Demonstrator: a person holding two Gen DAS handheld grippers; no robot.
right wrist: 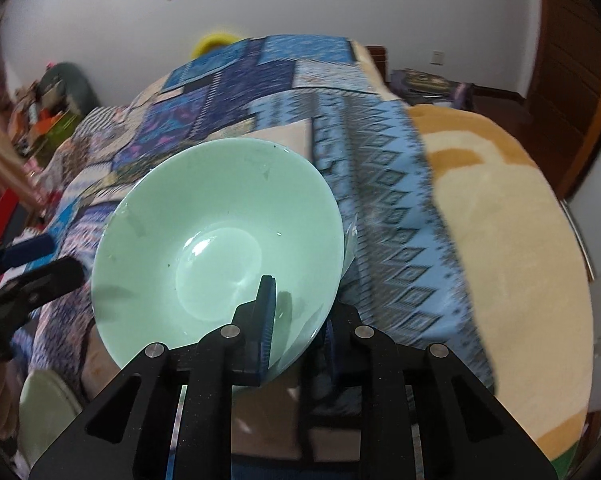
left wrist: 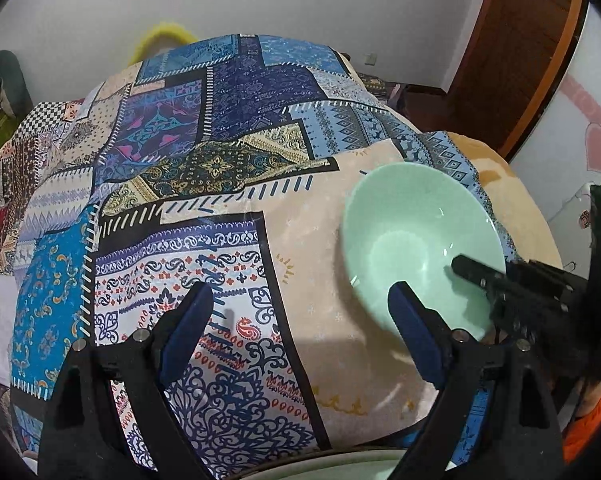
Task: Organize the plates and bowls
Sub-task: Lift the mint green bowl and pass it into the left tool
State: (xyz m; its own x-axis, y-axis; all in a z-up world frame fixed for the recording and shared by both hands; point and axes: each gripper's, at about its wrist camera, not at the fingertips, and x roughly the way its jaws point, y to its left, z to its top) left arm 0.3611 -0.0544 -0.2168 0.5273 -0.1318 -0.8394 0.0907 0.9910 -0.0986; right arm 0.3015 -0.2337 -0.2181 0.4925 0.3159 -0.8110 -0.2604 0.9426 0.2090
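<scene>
Soft even indoor light; fisheye-bent dark corners; motion blur in right view

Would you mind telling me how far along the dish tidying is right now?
Nothing looks stacked yet. In hand: the right gripper is clamped on the near rim of the green bowl, tilted above the patterned cloth. The left gripper hangs open and empty. Left: setting the bowl down; a pale dish waits nearby.

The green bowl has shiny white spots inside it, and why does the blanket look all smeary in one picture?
Right wrist view: the green bowl shows white glare from room light at its bottom, and the patterned cloth is smeared by motion blur. Left wrist view: the cloth's pattern is sharp, with only faint glints on the bowl. Both views bulge from the fisheye lens.
</scene>
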